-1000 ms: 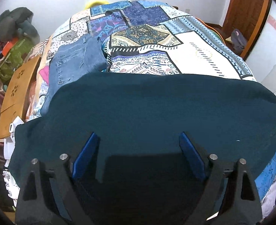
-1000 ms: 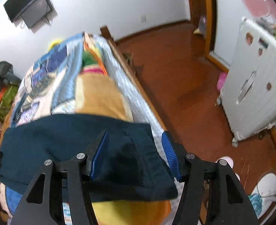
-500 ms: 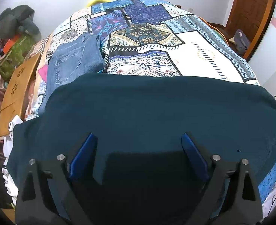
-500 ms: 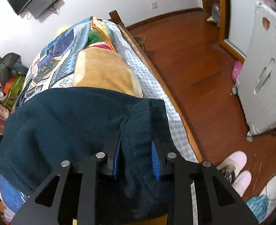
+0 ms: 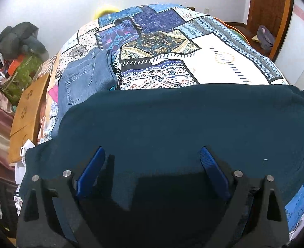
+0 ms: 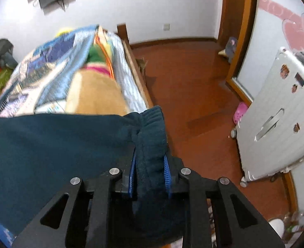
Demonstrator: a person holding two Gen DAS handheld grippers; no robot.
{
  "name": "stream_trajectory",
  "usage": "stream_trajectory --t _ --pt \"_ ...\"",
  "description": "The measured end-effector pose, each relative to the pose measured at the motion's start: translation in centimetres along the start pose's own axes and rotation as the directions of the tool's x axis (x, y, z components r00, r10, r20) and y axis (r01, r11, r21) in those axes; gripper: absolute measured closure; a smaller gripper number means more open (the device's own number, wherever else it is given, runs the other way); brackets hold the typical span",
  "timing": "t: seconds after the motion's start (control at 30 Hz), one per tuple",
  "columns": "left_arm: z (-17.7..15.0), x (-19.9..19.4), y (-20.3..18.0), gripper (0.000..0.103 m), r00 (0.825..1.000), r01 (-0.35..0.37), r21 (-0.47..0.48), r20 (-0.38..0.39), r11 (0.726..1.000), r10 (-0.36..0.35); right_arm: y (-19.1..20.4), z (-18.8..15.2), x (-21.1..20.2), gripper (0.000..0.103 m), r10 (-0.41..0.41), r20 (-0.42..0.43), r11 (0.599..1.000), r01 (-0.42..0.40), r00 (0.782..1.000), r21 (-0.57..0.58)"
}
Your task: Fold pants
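Dark teal pants (image 5: 183, 119) lie spread across the near end of the bed, on the patterned quilt (image 5: 214, 62). My left gripper (image 5: 152, 159) is open just above the teal cloth, its blue pads wide apart with nothing between them. In the right wrist view my right gripper (image 6: 150, 161) is shut on the bunched end of the teal pants (image 6: 150, 128) at the bed's right edge, lifted a little; the rest of the pants (image 6: 48, 144) stretch to the left.
Folded blue jeans (image 5: 85, 76) lie on the quilt at the far left. A wooden board (image 5: 28, 113) and a pile of clutter (image 5: 17, 57) stand left of the bed. Right of the bed are red-brown floor (image 6: 193, 82), a white suitcase (image 6: 280, 124) and a pink shoe (image 6: 239, 111).
My right gripper closed on the end of the teal pants and has raised it. My left gripper stayed open and shifted slightly over the cloth.
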State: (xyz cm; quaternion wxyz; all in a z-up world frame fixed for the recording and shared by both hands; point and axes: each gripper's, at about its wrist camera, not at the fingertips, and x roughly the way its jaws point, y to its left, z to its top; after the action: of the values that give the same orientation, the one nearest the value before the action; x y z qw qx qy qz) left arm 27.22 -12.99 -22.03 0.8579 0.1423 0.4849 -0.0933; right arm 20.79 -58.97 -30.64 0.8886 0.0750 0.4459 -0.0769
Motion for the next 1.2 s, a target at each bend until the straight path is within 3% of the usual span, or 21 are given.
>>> stream_trajectory --t 0.2,0.4,0.57,0.77,0.87,1.2 --pt "-0.5 0.1 0.9 0.008 0.999 0.040 -0.035 -0.004 0.999 -0.040 -0.5 0.2 -1.9 0.066 0.000 -0.036 1.000 0.002 0.999 0.031" --pt "-0.8 0.4 1.1 0.006 0.998 0.064 -0.066 -0.003 0.996 -0.065 2.3 1.2 -7.2 0.050 0.091 0.077 0.996 -0.092 0.993 0.011" --pt "-1.3 0.2 1.5 0.006 0.996 0.093 -0.074 0.001 0.993 -0.093 7.7 1.4 -8.5 0.048 0.226 0.090 0.973 -0.220 0.970 -0.074" --pt "-2.4 -0.6 1.8 0.003 0.993 0.115 -0.051 0.021 0.992 -0.114 12.4 -1.3 -5.6 0.048 0.279 -0.024 0.954 -0.280 0.960 -0.107" --pt "-3.1 -1.0 2.2 0.002 0.992 0.119 -0.035 0.036 0.992 -0.118 12.7 -2.8 -5.9 0.046 0.248 -0.002 0.963 -0.246 0.969 -0.107" --pt "-4.5 -1.5 2.6 0.002 0.986 0.148 -0.030 0.077 0.988 -0.146 11.5 -4.6 -9.1 0.043 0.257 0.018 0.966 -0.257 0.966 0.030"
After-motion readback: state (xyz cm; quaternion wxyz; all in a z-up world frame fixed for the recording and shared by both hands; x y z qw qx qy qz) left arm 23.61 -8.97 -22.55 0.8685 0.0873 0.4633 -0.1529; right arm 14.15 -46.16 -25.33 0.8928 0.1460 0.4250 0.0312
